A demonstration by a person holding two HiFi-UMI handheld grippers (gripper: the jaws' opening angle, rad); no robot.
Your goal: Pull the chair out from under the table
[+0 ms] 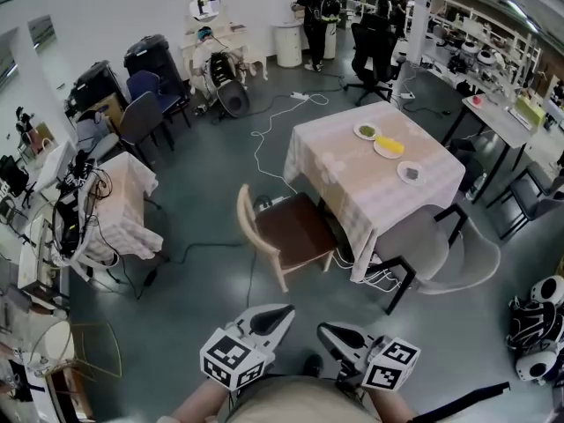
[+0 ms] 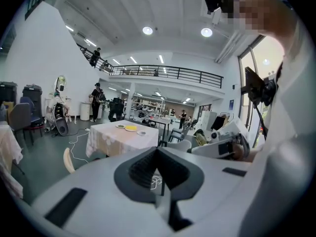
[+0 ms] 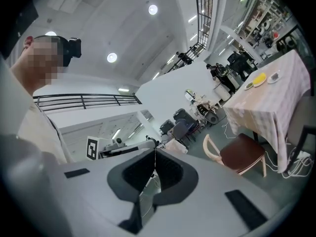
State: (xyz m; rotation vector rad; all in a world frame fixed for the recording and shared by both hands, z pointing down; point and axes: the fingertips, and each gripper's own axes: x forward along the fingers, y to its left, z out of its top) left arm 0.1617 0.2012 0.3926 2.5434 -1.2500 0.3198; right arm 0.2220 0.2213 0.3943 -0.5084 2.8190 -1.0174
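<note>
The chair (image 1: 286, 232) stands in the middle of the head view, at the lower left side of the cloth-covered table (image 1: 352, 161). Its brown seat is almost wholly in the open, with only the front edge near the hanging cloth. It looks largely drawn out, with at most a short pull left. The left gripper (image 1: 282, 312) and right gripper (image 1: 326, 331) sit at the bottom of the frame, well apart from the chair, each with jaws closed together on nothing.
</note>
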